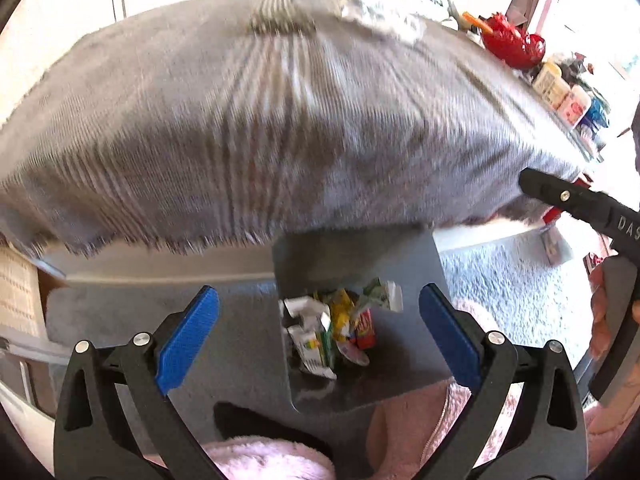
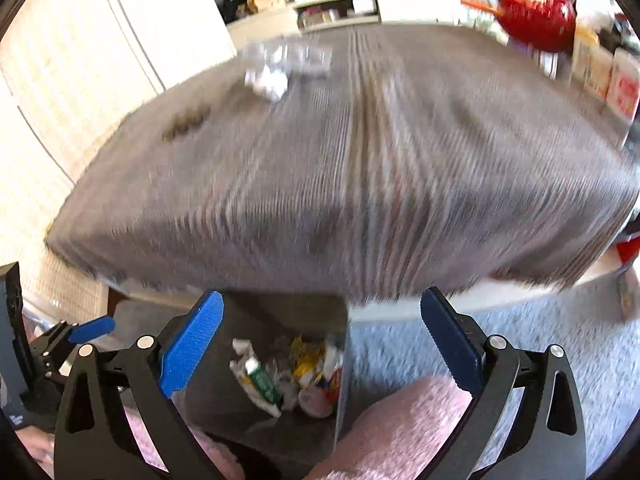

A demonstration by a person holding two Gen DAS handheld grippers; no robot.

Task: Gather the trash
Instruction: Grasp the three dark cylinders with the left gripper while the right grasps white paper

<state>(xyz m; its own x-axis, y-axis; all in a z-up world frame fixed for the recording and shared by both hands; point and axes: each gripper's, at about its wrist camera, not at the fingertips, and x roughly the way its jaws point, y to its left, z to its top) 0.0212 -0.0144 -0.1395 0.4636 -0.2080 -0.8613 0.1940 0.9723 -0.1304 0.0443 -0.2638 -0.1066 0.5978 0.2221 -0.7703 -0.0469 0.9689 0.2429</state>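
Note:
A grey bin [image 1: 408, 364] stands on the floor below the table edge and holds several crumpled cartons and wrappers [image 1: 332, 332]; it also shows in the right wrist view [image 2: 344, 360] with the same trash [image 2: 296, 372]. My left gripper [image 1: 318, 336] is open and empty above the bin. My right gripper [image 2: 320, 344] is open and empty above the bin too; its black body shows in the left wrist view [image 1: 580, 204]. Crumpled white paper [image 2: 270, 80] and clear plastic [image 2: 296, 54] lie at the far side of the grey cloth-covered table [image 2: 360, 180]; the paper also shows in the left wrist view [image 1: 380, 16].
A red bag [image 1: 512, 42] and several cartons and bottles [image 1: 560, 92] stand along the table's right edge. A light shaggy rug [image 1: 512, 288] covers the floor right of the bin. Pink fleece clothing [image 2: 400, 432] is close under the grippers. A white door [image 2: 100, 60] stands at left.

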